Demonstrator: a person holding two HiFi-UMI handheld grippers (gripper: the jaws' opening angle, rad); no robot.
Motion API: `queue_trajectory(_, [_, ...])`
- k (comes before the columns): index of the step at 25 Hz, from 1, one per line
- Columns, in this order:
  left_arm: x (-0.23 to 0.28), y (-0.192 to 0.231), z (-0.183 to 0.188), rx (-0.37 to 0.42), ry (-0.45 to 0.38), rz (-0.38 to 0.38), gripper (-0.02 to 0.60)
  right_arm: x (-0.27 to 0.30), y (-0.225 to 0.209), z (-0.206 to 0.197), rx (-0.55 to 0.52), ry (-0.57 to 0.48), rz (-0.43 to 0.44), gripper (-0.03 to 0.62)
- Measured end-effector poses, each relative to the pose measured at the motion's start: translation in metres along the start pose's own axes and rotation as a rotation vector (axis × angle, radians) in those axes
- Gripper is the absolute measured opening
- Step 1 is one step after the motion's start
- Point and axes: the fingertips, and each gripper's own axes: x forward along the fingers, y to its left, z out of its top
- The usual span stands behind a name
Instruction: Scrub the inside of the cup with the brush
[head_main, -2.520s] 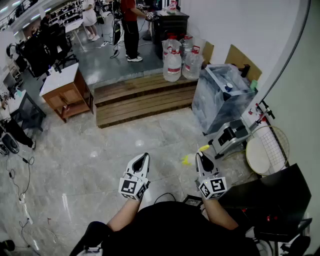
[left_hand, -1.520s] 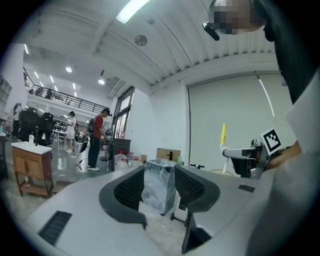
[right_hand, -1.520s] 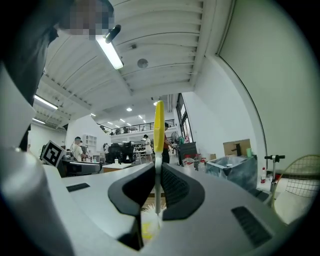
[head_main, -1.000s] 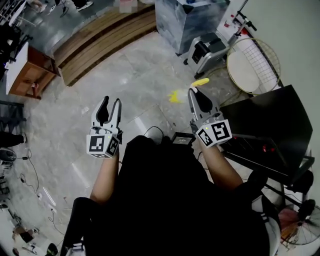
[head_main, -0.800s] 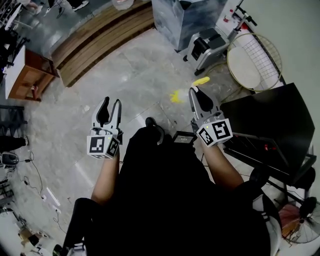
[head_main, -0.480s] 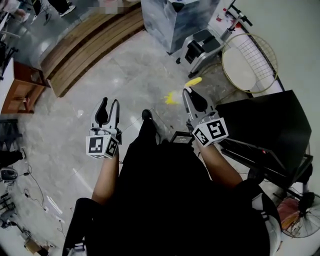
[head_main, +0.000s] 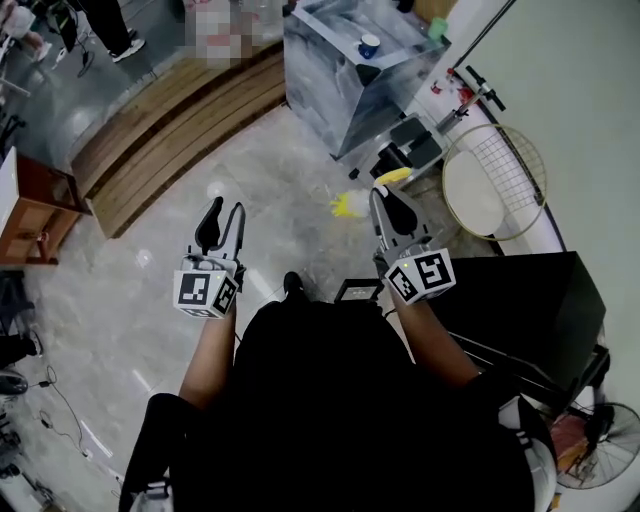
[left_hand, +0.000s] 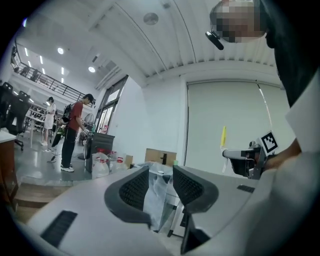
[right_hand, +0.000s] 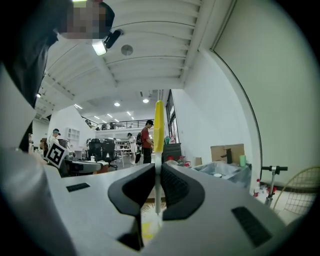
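My right gripper is shut on a brush with a yellow handle, a thin white stem and yellow bristles. In the right gripper view the right gripper clamps the stem, so the brush stands upright with its handle up and its bristles below the jaws. My left gripper is held level beside it over the floor, open. In its own view the left gripper holds nothing, and its jaws have just been closing a little. A small blue cup stands on a clear box ahead.
The clear plastic box stands ahead, with a grey machine and a round wire rack at its right. A black table is close on my right. A wooden step runs at the left. People stand far off.
Both grippers have travelled forward over the marble floor, side by side. The clear box and the wire rack are now nearer. The right gripper's hold on the brush is the same.
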Motion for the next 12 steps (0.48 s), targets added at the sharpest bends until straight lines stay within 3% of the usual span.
queue_trajectory(7, [0.094, 0.034, -0.014, 0.021, 0.013, -0.053, 0.163, 0.06, -0.061, -0.003, -0.012, -0.037, -0.069, 0.049])
queue_trajectory(12, [0.172, 0.043, -0.025, -0.05, 0.039, -0.085, 0.163, 0.107, -0.125, -0.013, -0.014, -0.015, -0.09, 0.048])
